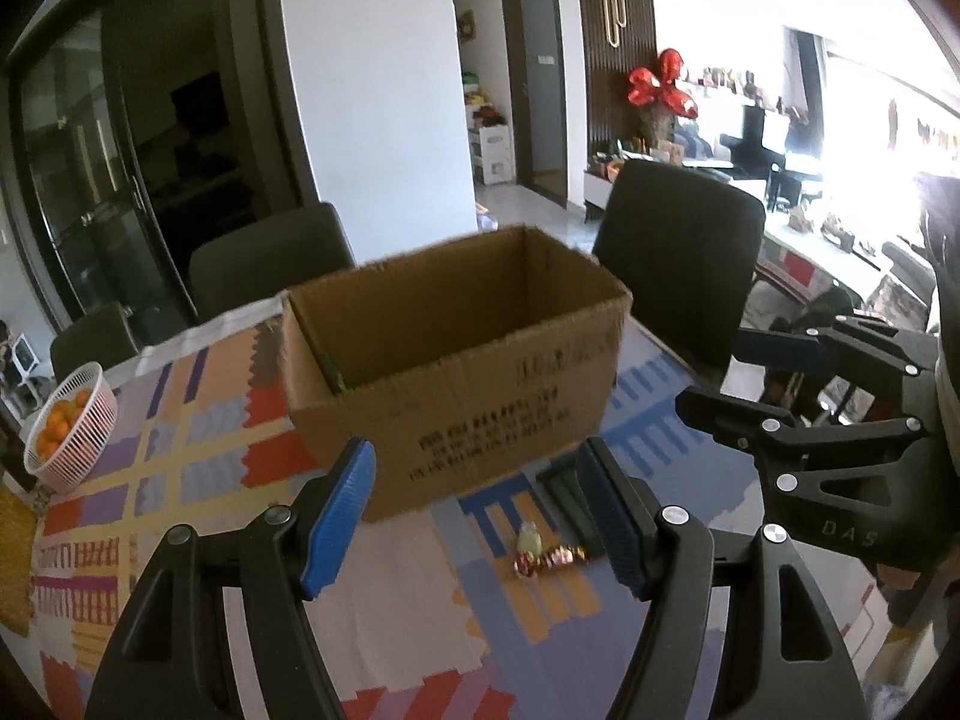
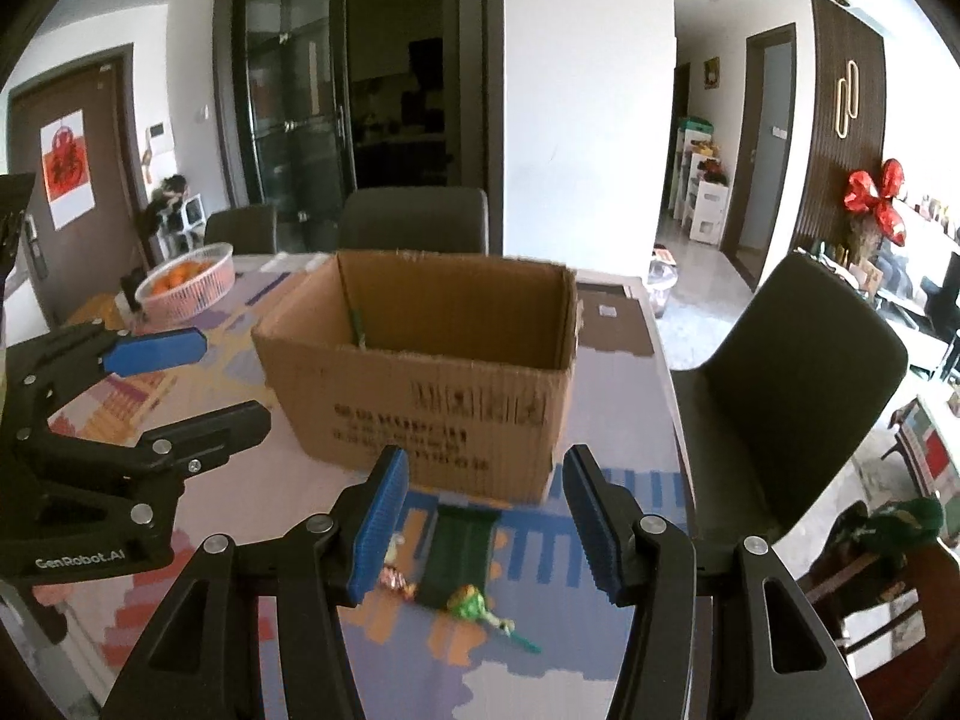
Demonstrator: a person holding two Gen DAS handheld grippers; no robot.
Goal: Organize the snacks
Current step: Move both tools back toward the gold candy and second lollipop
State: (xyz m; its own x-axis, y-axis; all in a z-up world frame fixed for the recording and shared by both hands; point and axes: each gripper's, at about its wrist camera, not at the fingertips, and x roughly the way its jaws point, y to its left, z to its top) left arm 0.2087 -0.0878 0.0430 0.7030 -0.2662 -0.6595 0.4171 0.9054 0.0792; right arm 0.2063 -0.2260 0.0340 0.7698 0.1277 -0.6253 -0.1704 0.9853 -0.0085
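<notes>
An open cardboard box (image 1: 456, 360) (image 2: 432, 372) stands on the patterned tablecloth, with a green item (image 2: 358, 324) leaning inside against its left wall. In front of it lie a dark green packet (image 1: 564, 498) (image 2: 462, 552), a red-gold candy (image 1: 549, 558) (image 2: 396, 582) and a green wrapped candy (image 2: 471, 603). My left gripper (image 1: 480, 510) (image 2: 235, 378) is open above the table, short of the box, with nothing between its blue pads. My right gripper (image 2: 486, 525) (image 1: 711, 372) is also open and holds nothing, hovering over the snacks.
A pink basket of oranges (image 1: 72, 432) (image 2: 186, 285) sits at the table's far left. Dark chairs (image 1: 678, 264) (image 2: 792, 396) stand behind and to the right of the table. The table's right edge (image 2: 672, 396) runs close to the box.
</notes>
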